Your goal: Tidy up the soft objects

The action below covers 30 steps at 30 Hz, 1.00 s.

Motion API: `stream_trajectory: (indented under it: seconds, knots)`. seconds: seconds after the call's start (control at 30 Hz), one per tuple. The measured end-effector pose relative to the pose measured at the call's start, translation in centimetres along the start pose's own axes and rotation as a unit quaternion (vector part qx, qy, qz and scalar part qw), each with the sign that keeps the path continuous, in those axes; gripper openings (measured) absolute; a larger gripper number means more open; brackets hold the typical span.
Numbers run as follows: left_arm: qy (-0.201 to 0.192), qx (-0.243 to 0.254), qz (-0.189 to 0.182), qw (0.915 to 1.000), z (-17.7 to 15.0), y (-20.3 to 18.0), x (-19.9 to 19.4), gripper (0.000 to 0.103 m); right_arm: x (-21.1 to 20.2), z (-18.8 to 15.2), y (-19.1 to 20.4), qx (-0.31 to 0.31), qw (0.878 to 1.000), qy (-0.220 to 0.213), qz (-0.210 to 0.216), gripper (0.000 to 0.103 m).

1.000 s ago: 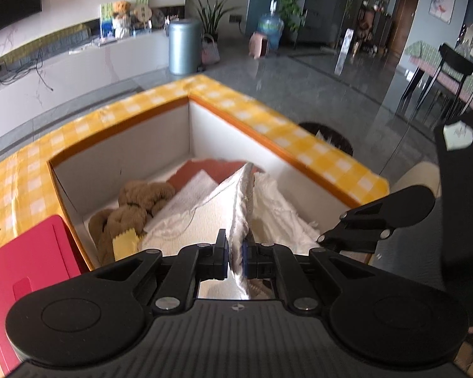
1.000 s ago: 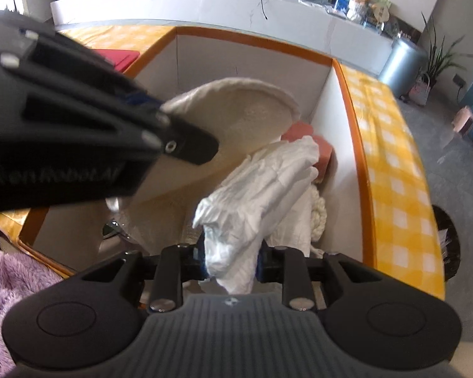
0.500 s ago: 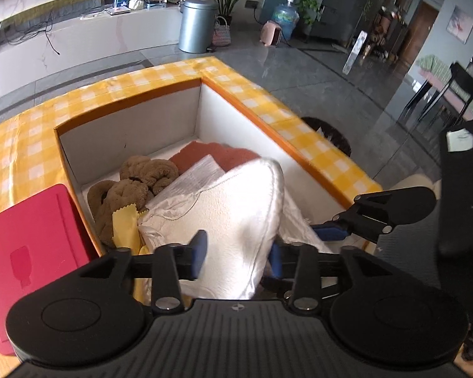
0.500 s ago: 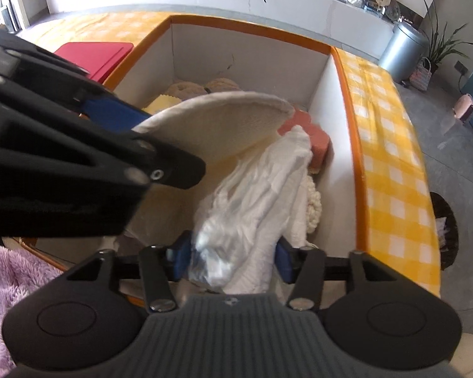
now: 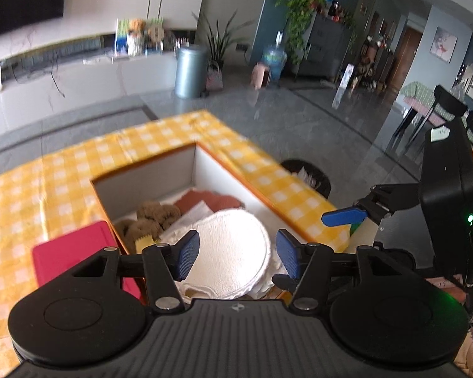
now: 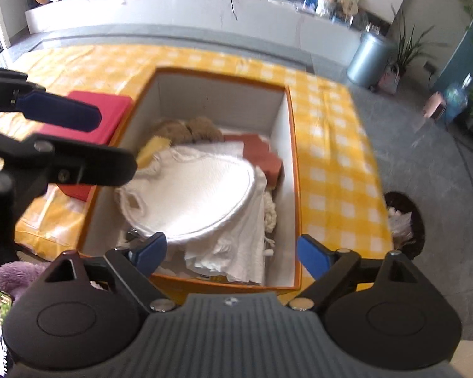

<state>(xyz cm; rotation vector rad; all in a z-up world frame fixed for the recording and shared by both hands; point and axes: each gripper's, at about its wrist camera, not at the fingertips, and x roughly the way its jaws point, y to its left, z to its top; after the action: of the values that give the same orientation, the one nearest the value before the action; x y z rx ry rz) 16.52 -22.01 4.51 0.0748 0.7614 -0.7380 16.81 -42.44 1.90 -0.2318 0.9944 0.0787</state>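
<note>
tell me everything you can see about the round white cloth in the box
The round white cloth is a textured, towel-like disc with a stitched rim. It lies nearly flat but slightly tilted on top of the pile in the orange-edged box, over crumpled white fabric and beside a brown plush and a rust-red cloth. Neither gripper touches it.
</note>
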Motion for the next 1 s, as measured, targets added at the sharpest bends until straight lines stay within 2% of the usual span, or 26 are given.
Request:
stream_trajectory:
  seconds: [0.23,0.43,0.6,0.77,0.83,0.9,1.0]
  knots:
    - [-0.069,0.014,0.015,0.9974,-0.6,-0.7,-5.7,0.066,-5.3,-0.4,2.4,-0.010,0.998,-0.060,-0.020,0.092]
    - [-0.125,0.028,0.047,0.9906,-2.8,-0.7,-9.1,0.066,-9.0,-2.7,4.3,0.042,0.988,-0.147,-0.027,0.092]
    - [-0.181,0.038,0.091,0.9786,-5.9,-0.6,-10.9,0.066,-10.2,-5.7,6.1,0.098,0.971,-0.213,-0.044,0.092]
    - [-0.199,0.035,0.143,0.9689,-9.3,-0.5,-11.6,0.066,-11.0,-8.4,8.6,0.132,0.957,-0.254,-0.054,0.092]
    - [-0.213,0.026,0.162,0.9632,-10.7,-0.3,-11.9,0.066,-11.3,-9.5,9.5,0.148,0.949,-0.270,-0.062,0.097]
    - [-0.218,0.023,0.188,0.9575,-11.8,-0.3,-11.7,0.066,-11.5,-10.4,10.1,0.163,0.943,-0.284,-0.065,0.098]
    - [-0.220,0.013,0.226,0.9487,-13.2,-0.6,-11.1,0.072,-11.3,-12.0,10.9,0.188,0.934,-0.296,-0.074,0.100]
